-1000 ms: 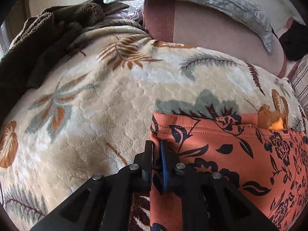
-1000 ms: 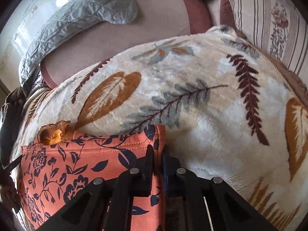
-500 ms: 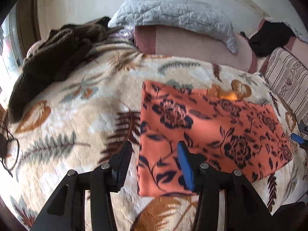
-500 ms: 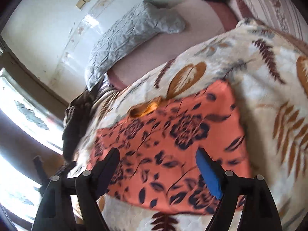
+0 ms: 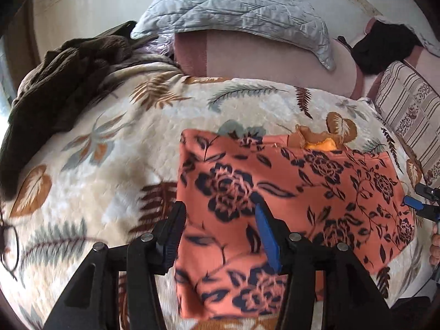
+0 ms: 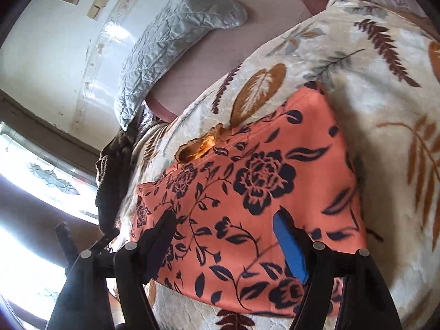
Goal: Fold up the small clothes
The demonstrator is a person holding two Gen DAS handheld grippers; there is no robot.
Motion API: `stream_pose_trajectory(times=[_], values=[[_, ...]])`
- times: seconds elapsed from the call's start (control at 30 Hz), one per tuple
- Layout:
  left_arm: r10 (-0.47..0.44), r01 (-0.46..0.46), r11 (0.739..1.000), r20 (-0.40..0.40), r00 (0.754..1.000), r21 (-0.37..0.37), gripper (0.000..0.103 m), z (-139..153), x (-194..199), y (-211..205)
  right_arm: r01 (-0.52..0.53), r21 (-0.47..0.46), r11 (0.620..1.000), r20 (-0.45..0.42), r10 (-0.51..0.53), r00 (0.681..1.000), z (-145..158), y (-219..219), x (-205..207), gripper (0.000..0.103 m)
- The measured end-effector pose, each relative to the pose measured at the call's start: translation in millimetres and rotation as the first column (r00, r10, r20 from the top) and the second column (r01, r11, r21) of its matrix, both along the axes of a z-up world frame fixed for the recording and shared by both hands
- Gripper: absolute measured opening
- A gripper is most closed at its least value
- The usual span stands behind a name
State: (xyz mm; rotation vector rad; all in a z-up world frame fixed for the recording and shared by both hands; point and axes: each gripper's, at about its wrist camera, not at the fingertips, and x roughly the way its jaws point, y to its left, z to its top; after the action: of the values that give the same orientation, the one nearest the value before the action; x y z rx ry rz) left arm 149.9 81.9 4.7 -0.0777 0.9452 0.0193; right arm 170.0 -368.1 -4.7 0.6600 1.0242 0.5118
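Bedding fills both views: a bed (image 5: 90, 148) under a cream leaf-print blanket, with a grey quilt (image 5: 236, 8) against the wall at its head and a brown heap of clothes (image 5: 55, 82) at the head-end corner. On the blanket near the foot edge lies the orange flowered garment (image 5: 288, 200), now a flat, doubled rectangle with an orange tag sticking out of its far edge. A second ago both claws were pinched shut on its far corners. The left claw (image 5: 220, 236) and right claw (image 6: 228, 242) have just been opening and now hang half-wide above the cloth, nothing between their jaws. That fold looks laid down; the next fold, crosswise, probably follows.
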Motion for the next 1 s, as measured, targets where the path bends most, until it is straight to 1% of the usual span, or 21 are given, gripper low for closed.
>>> stream_pose_trajectory(times=[0.03,0.1,0.13,0.17,0.2,0.23,0.27,0.3,0.37,0.43,0.5,0.57,0.67,0.73,0.8,0.83,0.87,0.9,0.93,0.97,1.0], values=[[0.008,-0.008,1.0,-0.017,1.0,-0.007,0.053,-6.0,19.1,0.2,-0.027,0.029,0.999,-0.029,0.028,0.999,-6.9,3.3,14.4,0.076],[0.047,-0.053,0.997,-0.094,0.994,-0.063,0.053,-26.7,56.6,14.5,-0.06,0.062,0.996,-0.089,0.065,0.994,-24.8,6.6,40.5,0.076],[0.081,-0.09,0.994,-0.135,0.988,-0.065,0.053,-40.6,74.9,23.9,-0.072,0.071,0.995,-0.117,0.079,0.99,-34.7,4.5,53.1,0.076],[0.139,-0.147,0.988,-0.166,0.976,-0.041,0.053,-52.9,89.7,36.0,-0.058,0.063,0.996,-0.132,0.066,0.989,-42.6,1.0,64.6,0.076],[0.177,-0.185,0.982,-0.174,0.969,-0.028,0.056,-62.0,100.8,48.4,-0.052,0.081,0.995,-0.14,0.063,0.988,-49.3,-3.8,76.4,0.076],[0.195,-0.208,0.976,-0.172,0.966,-0.063,0.059,-66.9,106.3,60.1,-0.044,0.11,0.993,-0.136,0.059,0.989,-52.5,-10.8,86.5,0.075],[0.217,-0.236,0.966,-0.165,0.962,-0.106,0.059,-66.8,111.5,70.4,-0.002,0.107,0.994,-0.124,0.016,0.992,-52.4,-20.8,93.7,0.075],[0.241,-0.26,0.959,-0.16,0.957,-0.115,0.059,-64.2,115.1,76.3,0.048,0.092,0.995,-0.116,-0.037,0.993,-51.2,-31.6,100.0,0.076],[0.281,-0.292,0.954,-0.141,0.949,-0.065,0.059,-55.8,116.7,80.1,0.109,0.13,0.986,-0.118,-0.093,0.989,-54.2,-49.9,110.8,0.076],[0.296,-0.304,0.95,-0.11,0.949,-0.064,0.059,-43.1,104.8,81.6,0.159,0.141,0.977,-0.119,-0.142,0.983,-51.9,-59.9,107.5,0.076],[0.276,-0.279,0.959,-0.061,0.959,-0.054,0.059,-25.2,83.4,75.8,0.175,0.103,0.979,-0.062,-0.169,0.984,-35.6,-59.4,91.9,0.078],[0.233,-0.233,0.972,0.001,0.972,-0.034,0.059,-7.1,53.0,61.5,0.146,0.098,0.984,-0.016,-0.145,0.989,-18.2,-55.1,65.2,0.077],[0.151,-0.151,0.988,0.052,0.987,-0.012,0.063,9.0,-2.0,34.6,0.079,0.117,0.99,0.029,-0.083,0.996,-0.5,-37.0,15.4,0.078],[0.113,-0.113,0.994,0.049,0.992,-0.003,0.072,6.1,-31.0,19.4,0.048,0.158,0.986,0.028,-0.053,0.998,-1.3,-30.1,-18.8,0.079],[0.114,-0.114,0.993,0.014,0.993,0.031,0.073,-10.6,-52.6,8.9,0.04,0.13,0.991,-0.011,-0.039,0.999,-12.3,-24.3,-39.7,0.079],[0.121,-0.119,0.991,-0.029,0.992,0.062,0.073,-23.6,-59.0,5.0,0.071,0.088,0.994,-0.033,-0.068,0.997,-20.9,-28.4,-46.5,0.079],[0.156,-0.146,0.983,-0.092,0.983,0.111,0.073,-39.1,-63.0,4.5,0.131,0.032,0.991,-0.068,-0.128,0.989,-31.2,-37.8,-52.3,0.079],[0.191,-0.169,0.975,-0.146,0.971,0.145,0.073,-52.3,-65.4,6.0,0.2,0.012,0.98,-0.105,-0.198,0.975,-38.8,-49.4,-57.3,0.07],[0.209,-0.192,0.973,-0.142,0.967,0.125,0.073,-55.3,-71.5,8.9,0.247,0.063,0.967,-0.124,-0.238,0.963,-39.3,-59.6,-63.7,0.07],[0.234,-0.224,0.97,-0.115,0.966,0.093,0.073,-50.1,-80.1,12.2,0.277,0.066,0.959,-0.107,-0.27,0.957,-30.6,-63.5,-72.1,0.071],[0.253,-0.246,0.966,-0.104,0.962,0.075,0.073,-44.6,-86.2,13.8,0.28,0.045,0.959,-0.051,-0.277,0.959,-16.7,-62.4,-81.6,0.076]])
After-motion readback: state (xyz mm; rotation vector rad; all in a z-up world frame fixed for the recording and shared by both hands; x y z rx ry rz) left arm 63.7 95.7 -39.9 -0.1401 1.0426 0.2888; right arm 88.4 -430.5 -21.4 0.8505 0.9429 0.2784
